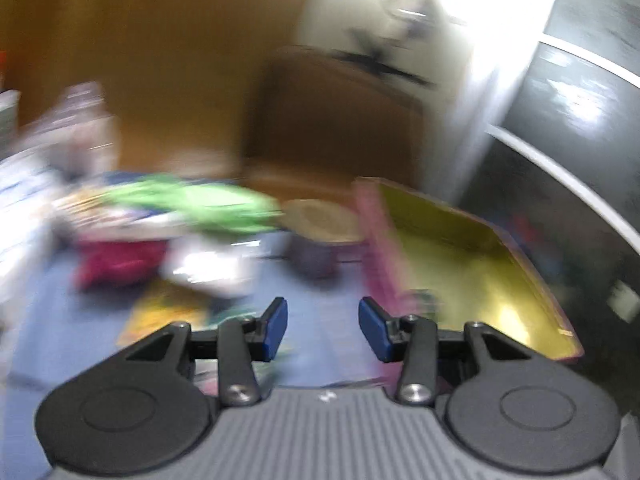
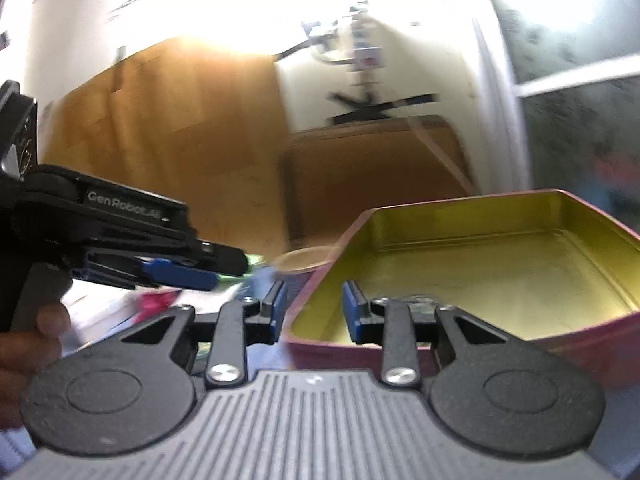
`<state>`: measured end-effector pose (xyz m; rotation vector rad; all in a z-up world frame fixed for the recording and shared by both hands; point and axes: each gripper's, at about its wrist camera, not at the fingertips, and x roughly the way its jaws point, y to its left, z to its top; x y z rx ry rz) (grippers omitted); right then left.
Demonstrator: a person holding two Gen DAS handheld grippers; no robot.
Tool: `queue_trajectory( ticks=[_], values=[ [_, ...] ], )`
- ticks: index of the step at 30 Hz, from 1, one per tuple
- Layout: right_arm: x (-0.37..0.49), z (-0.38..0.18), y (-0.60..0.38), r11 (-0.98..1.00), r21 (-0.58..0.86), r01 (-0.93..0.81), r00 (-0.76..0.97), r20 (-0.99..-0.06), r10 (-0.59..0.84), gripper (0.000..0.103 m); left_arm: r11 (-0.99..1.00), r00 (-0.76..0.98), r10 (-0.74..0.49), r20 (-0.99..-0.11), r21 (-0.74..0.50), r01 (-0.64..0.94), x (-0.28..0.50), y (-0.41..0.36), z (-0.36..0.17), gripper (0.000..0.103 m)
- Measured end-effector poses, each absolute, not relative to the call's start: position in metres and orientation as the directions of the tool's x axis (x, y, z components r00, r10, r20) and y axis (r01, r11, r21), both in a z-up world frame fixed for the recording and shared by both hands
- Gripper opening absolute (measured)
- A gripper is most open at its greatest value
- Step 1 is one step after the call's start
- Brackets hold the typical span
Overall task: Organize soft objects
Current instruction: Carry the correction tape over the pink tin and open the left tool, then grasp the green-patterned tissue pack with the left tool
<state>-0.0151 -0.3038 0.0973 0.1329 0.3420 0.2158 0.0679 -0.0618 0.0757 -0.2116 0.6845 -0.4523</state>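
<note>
A tall wooden panel [image 2: 168, 136] stands at the back, with a lower brown cabinet [image 2: 372, 176] beside it. On top of the cabinet sits a dark stand [image 2: 376, 108] with spread legs, blurred. A cream wall [image 2: 316, 76] rises behind it, washed out by bright light. To the right is a dark grey wall [image 2: 580, 128] crossed by a white strip [image 2: 576, 76]. Below, a blue surface [image 1: 48, 320] carries a yellow printed sheet [image 1: 164, 316], too blurred to read.

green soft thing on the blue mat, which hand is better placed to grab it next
Left, probably. The blurred green soft item lies ahead of the empty left tongs; the right tongs face the empty gold-lined pink tin.
</note>
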Motion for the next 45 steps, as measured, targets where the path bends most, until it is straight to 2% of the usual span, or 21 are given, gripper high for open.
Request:
queue_trajectory(
  ticks=[2, 6, 11, 14, 15, 16, 19, 23, 26, 29, 32, 34, 36, 37, 40, 45],
  values=[
    [-0.010, 0.093, -0.283, 0.956, 0.148, -0.253, 0.890, -0.352, 0.290, 0.037, 0.912, 0.703, -0.401, -0.588, -0.332, 0.242, 0.066, -0.031, 0.066, 0.041],
    [0.010, 0.083, -0.244, 0.931, 0.115, -0.346, 0.824, -0.438, 0.360, 0.064, 0.919, 0.694, -0.353, -0.628, -0.371, 0.132, 0.064, 0.014, 0.045, 0.041],
    [0.048, 0.070, -0.215, 0.911, 0.103, -0.398, 0.752, -0.532, 0.389, 0.091, 0.902, 0.663, -0.384, -0.643, -0.415, 0.121, 0.062, 0.028, 0.032, 0.041],
    [0.068, 0.060, -0.201, 0.907, 0.077, -0.414, 0.706, -0.602, 0.373, 0.093, 0.894, 0.652, -0.407, -0.639, -0.424, 0.143, 0.060, 0.029, 0.032, 0.046],
    [0.071, 0.055, -0.198, 0.909, 0.074, -0.411, 0.689, -0.627, 0.363, 0.088, 0.894, 0.653, -0.410, -0.637, -0.423, 0.148, 0.059, 0.028, 0.032, 0.048],
    [0.072, 0.051, -0.198, 0.908, 0.088, -0.409, 0.670, -0.646, 0.365, 0.078, 0.893, 0.653, -0.414, -0.634, -0.422, 0.156, 0.057, 0.028, 0.032, 0.048],
    [0.053, 0.054, -0.200, 0.894, 0.126, -0.431, 0.651, -0.643, 0.405, 0.077, 0.891, 0.645, -0.424, -0.636, -0.422, 0.169, 0.057, 0.027, 0.031, 0.048],
    [0.012, 0.056, -0.205, 0.865, 0.182, -0.468, 0.618, -0.632, 0.467, 0.079, 0.887, 0.614, -0.443, -0.653, -0.420, 0.193, 0.056, 0.023, 0.022, 0.048],
    [-0.013, 0.055, -0.207, 0.864, 0.112, -0.492, 0.648, -0.615, 0.449, 0.090, 0.885, 0.593, -0.455, -0.664, -0.408, 0.223, 0.053, 0.016, 0.018, 0.048],
    [-0.023, 0.053, -0.210, 0.876, 0.086, -0.475, 0.666, -0.615, 0.422, 0.092, 0.885, 0.580, -0.461, -0.672, -0.397, 0.243, 0.051, 0.008, 0.016, 0.048],
    [-0.020, 0.051, -0.207, 0.874, 0.100, -0.475, 0.664, -0.611, 0.431, 0.087, 0.885, 0.570, -0.464, -0.678, -0.385, 0.262, 0.049, 0.000, 0.015, 0.047],
    [-0.019, 0.051, -0.205, 0.869, 0.093, -0.487, 0.664, -0.607, 0.437, 0.070, 0.877, 0.553, -0.480, -0.681, -0.389, 0.282, 0.046, -0.007, 0.014, 0.039],
    [-0.020, 0.052, -0.205, 0.864, 0.097, -0.494, 0.664, -0.599, 0.447, 0.039, 0.859, 0.529, -0.511, -0.677, -0.408, 0.308, 0.043, -0.014, 0.015, 0.033],
    [-0.021, 0.053, -0.206, 0.864, 0.099, -0.493, 0.666, -0.596, 0.448, 0.034, 0.865, 0.535, -0.503, -0.679, -0.390, 0.317, 0.041, -0.020, 0.018, 0.033],
    [-0.024, 0.057, -0.212, 0.883, 0.081, -0.462, 0.710, -0.563, 0.423, 0.030, 0.863, 0.559, -0.503, -0.659, -0.347, 0.367, 0.037, -0.039, 0.034, 0.033],
    [-0.033, 0.080, -0.237, 0.924, 0.044, -0.379, 0.826, -0.435, 0.359, 0.030, 0.816, 0.584, -0.570, -0.578, -0.316, 0.483, 0.037, -0.077, 0.077, 0.032]
  ],
)
